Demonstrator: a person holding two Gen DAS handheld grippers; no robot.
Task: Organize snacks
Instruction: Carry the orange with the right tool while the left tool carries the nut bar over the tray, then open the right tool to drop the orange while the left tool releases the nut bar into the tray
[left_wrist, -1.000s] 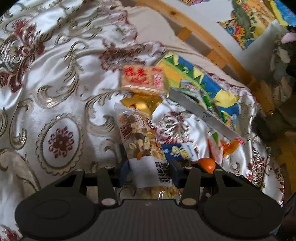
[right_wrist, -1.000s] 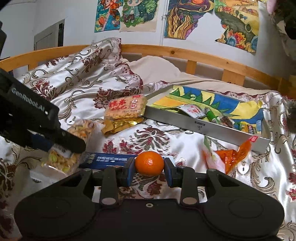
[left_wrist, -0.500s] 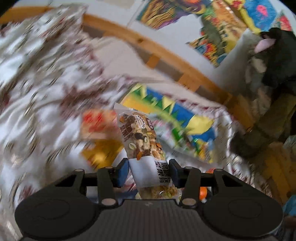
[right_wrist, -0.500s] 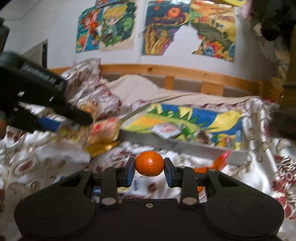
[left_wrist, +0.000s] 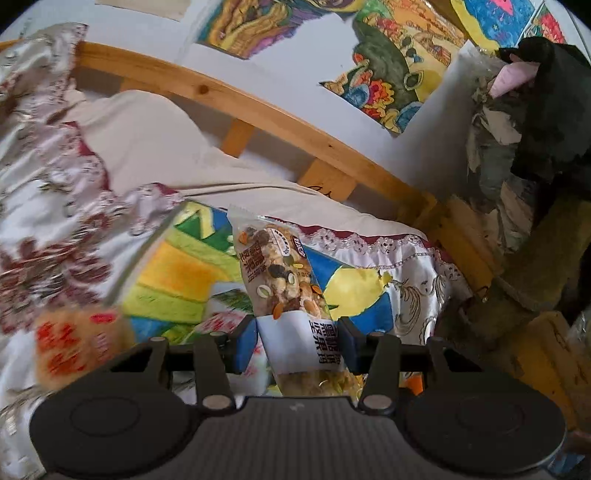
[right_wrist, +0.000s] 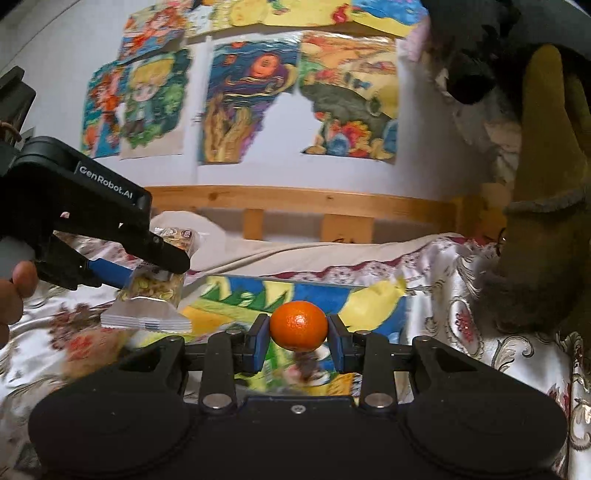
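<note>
A clear packet of mixed nuts (left_wrist: 288, 291) stands upright between the blue pads of my left gripper (left_wrist: 297, 343), which is shut on its white lower band. In the right wrist view the same packet (right_wrist: 155, 291) hangs from the left gripper (right_wrist: 147, 269) at the left, above the bedspread. My right gripper (right_wrist: 298, 345) is shut on a small orange (right_wrist: 298, 325). Both are held above a shallow box with a bright painted lining (left_wrist: 177, 273) (right_wrist: 236, 295) lying on the bed. An orange rice-cracker pack (left_wrist: 74, 343) lies blurred at the lower left.
A wooden bed rail (left_wrist: 258, 110) (right_wrist: 314, 203) runs behind the box, with coloured drawings (right_wrist: 251, 99) on the wall above. Dark and olive clothes (right_wrist: 535, 221) hang at the right. A patterned satin bedspread (left_wrist: 44, 221) covers the bed. A hand (right_wrist: 11, 295) shows at the left edge.
Both grippers have lifted off the bedspread and moved forward over the painted box, each still carrying its item. The views have tipped up, so the wall and drawings now fill the top.
</note>
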